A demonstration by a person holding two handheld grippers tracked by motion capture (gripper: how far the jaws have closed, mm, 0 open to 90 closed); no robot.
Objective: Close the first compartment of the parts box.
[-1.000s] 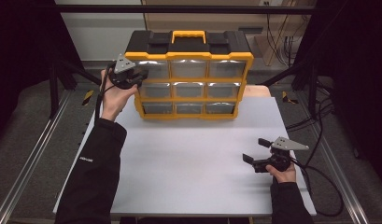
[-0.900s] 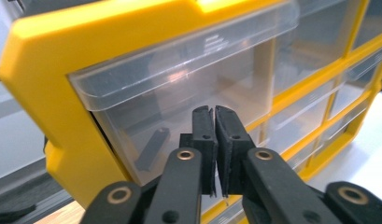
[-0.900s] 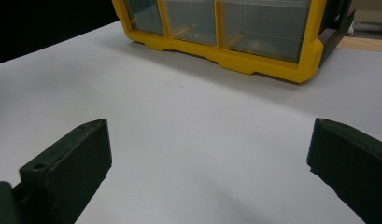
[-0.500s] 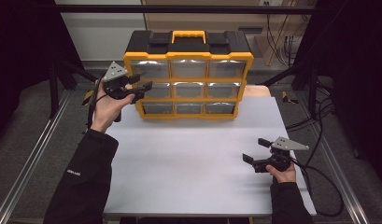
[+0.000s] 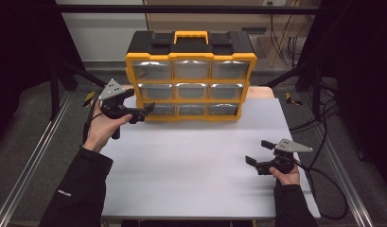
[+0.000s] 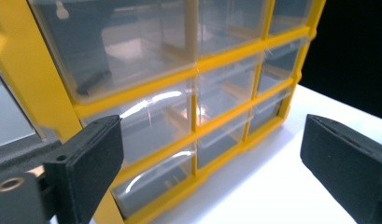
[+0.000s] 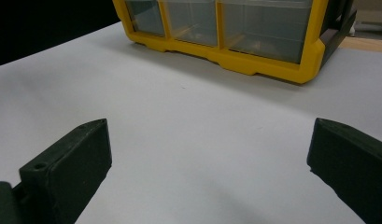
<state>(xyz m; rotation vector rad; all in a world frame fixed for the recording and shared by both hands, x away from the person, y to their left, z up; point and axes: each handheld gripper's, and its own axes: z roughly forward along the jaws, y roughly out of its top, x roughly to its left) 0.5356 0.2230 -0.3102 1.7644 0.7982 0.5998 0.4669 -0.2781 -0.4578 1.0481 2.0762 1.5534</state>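
At the far edge of the white tabletop (image 5: 191, 161) stood a yellow-and-black drawer organizer (image 5: 190, 75). The left gripper (image 5: 146, 109), jaws wide, hung by its lower left corner; its own view showed clear drawers (image 6: 146, 121) close up. The right gripper (image 5: 258, 152), also wide, rested near the right edge.

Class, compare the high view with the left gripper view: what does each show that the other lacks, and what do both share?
High view alone: the organizer's black top with its yellow handle, the right gripper low over the table, both forearms. Left gripper view alone: a close look into the clear drawers, between its own open jaws. Shared: the yellow drawer organizer standing on the white table.
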